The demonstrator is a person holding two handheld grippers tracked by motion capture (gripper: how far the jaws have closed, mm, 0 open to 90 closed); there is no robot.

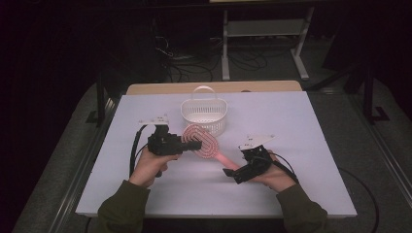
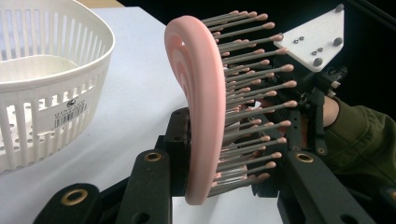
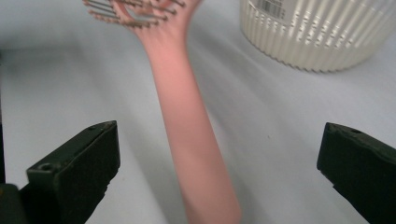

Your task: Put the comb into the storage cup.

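A pink hairbrush [image 1: 204, 141] with grey, pink-tipped bristles hangs just above the white table, in front of a white slotted basket [image 1: 214, 126]. My left gripper [image 1: 192, 144] is shut on the brush head. In the left gripper view its jaws [image 2: 238, 140] clamp the pink head [image 2: 201, 93] from the back and across the bristles. My right gripper [image 1: 233, 172] stands open at the handle's end. In the right gripper view the pink handle [image 3: 182, 93] runs up between the two wide-spread jaws [image 3: 219, 140], with a clear gap on each side.
The basket [image 2: 56, 107] has a carry handle and nothing in it, and stands near the table's far middle; its wall [image 3: 317, 37] is close behind the brush. The white tabletop [image 1: 291, 145] spreads to both sides. Dark floor, cables and a metal stand lie beyond.
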